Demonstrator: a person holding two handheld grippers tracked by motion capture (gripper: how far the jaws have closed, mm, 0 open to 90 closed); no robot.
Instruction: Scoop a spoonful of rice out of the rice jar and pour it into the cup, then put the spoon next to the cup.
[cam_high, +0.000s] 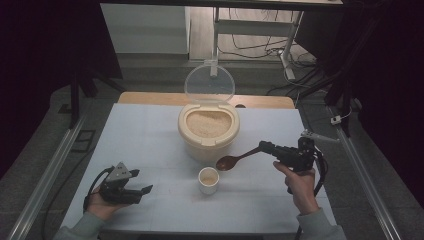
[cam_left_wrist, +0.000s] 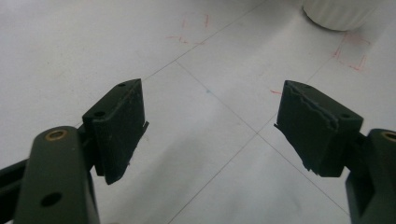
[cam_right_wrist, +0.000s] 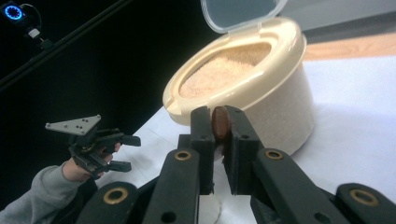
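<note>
A cream rice container stands mid-table with its clear lid tipped up and rice showing inside. In front of it is a small white cup holding some rice. My right gripper is shut on the handle of a brown wooden spoon, whose bowl hangs just above and right of the cup. In the right gripper view the spoon is pinched edge-on between that gripper's jaws, before the container. My left gripper rests open at the table's front left, nothing between its jaws.
White table cover with thin grid lines and red corner marks. The cup's base shows at the top right of the left gripper view. Metal rails run along both table sides; a desk frame and cables lie beyond the far edge.
</note>
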